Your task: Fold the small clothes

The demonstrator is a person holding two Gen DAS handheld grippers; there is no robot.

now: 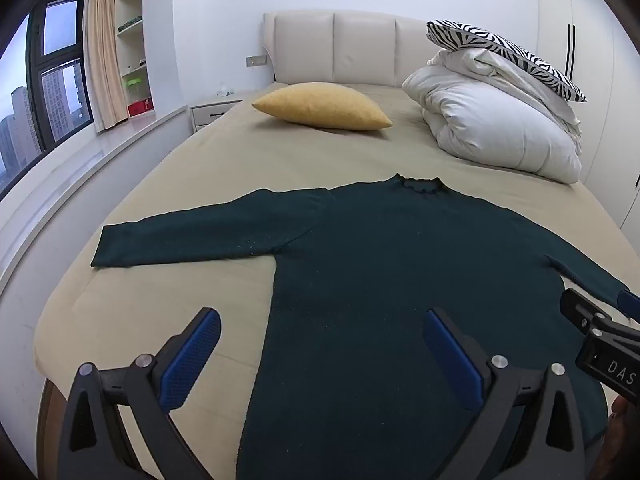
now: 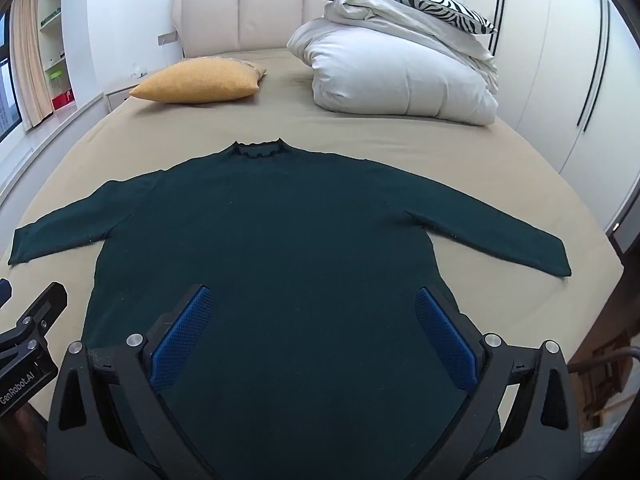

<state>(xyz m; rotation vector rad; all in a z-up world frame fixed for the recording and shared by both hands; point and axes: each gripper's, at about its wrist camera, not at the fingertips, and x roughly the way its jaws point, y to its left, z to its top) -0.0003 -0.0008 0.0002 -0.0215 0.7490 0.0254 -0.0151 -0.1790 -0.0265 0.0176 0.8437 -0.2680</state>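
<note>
Dark green sweater (image 2: 264, 240) lies flat on the bed (image 2: 400, 136), sleeves spread, collar toward the headboard — ready for folding. Left claw (image 1: 322, 354) and right claw (image 2: 312, 336) hover over its hem, both spread wide, gripping nothing.

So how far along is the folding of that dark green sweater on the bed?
Done: the sweater lies spread flat on the bed, both sleeves out to the sides. In hand: nothing; the left gripper and right gripper hover over its hem with fingers wide apart, empty. Left: every fold; no sleeve is turned in yet.
</note>
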